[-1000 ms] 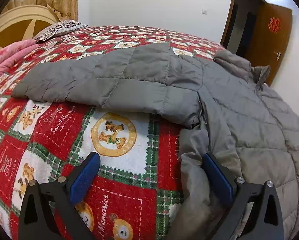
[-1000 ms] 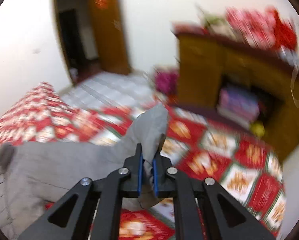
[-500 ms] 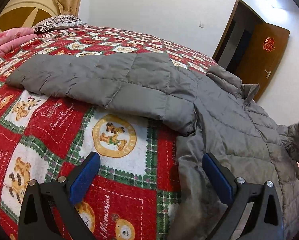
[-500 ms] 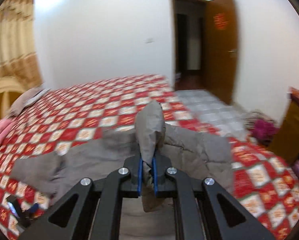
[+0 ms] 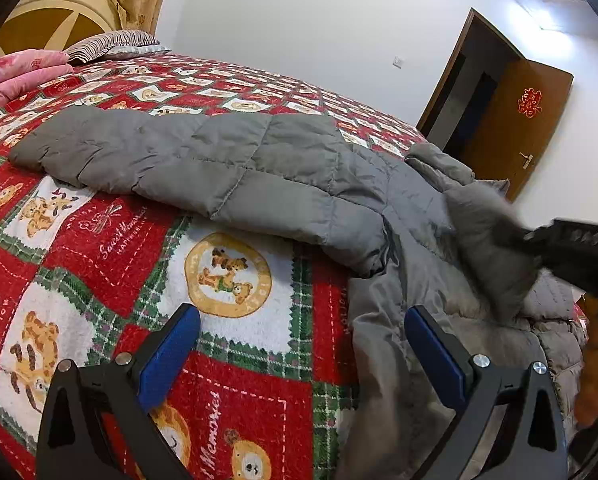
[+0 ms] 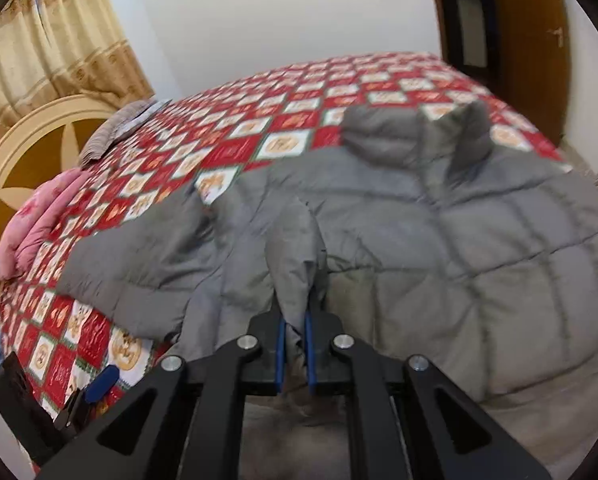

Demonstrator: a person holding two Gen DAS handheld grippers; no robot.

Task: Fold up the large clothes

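A grey padded jacket (image 5: 283, 184) lies spread on the bed, one sleeve stretched out to the left. My left gripper (image 5: 299, 316) hovers open over the jacket's near hem and the red bear blanket (image 5: 99, 248), with nothing between its fingers. My right gripper (image 6: 295, 320) is shut on the cuff of the other sleeve (image 6: 295, 248) and holds it over the jacket's body (image 6: 479, 248). In the left wrist view that held sleeve (image 5: 487, 240) hangs blurred at the right, with the right gripper (image 5: 571, 240) behind it. The left gripper's blue pad (image 6: 101, 384) shows low on the left in the right wrist view.
A pink quilt (image 5: 15, 76) and a striped pillow (image 5: 111, 42) lie by the rounded headboard (image 5: 51, 24) at the far left. A brown door (image 5: 515, 120) stands ajar beyond the bed's far right. Curtains (image 6: 51, 40) hang behind the headboard.
My right gripper has swung round with the sleeve from the bed's far side, over the jacket's body, and come into the left wrist view. The left gripper has stayed open and only tilted slightly.
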